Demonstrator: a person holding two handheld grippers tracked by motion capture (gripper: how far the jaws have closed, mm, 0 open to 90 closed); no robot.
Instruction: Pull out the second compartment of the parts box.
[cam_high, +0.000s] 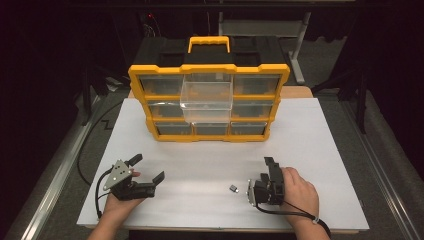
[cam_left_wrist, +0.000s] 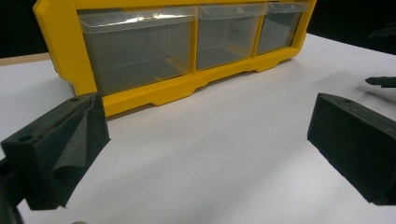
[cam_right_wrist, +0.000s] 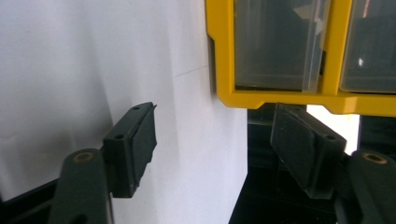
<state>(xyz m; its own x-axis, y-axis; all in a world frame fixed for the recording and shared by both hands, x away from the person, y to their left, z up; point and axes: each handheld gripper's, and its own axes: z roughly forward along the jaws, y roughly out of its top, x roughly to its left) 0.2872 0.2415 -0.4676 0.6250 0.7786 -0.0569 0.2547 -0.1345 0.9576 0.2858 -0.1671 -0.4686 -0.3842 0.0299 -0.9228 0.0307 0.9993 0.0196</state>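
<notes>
You are sitting in a darkened lab or workshop recording station.

You are working at a table (cam_high: 320, 125) covered with a plain white sheet, where a yellow-and-black parts organizer (cam_high: 209, 100) with clear drawers is standing. Metal frame rails (cam_high: 55, 175) are running along both sides of it, a cable (cam_high: 92, 145) is trailing over the grey floor (cam_high: 380, 150), and black surroundings are closing in behind.

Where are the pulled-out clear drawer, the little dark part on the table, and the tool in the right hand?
Clear drawer (cam_high: 206, 95), high view, on its front wall.
Small part (cam_high: 233, 188), high view, on its middle.
Right tool (cam_high: 270, 167), high view, between its two tips.
</notes>
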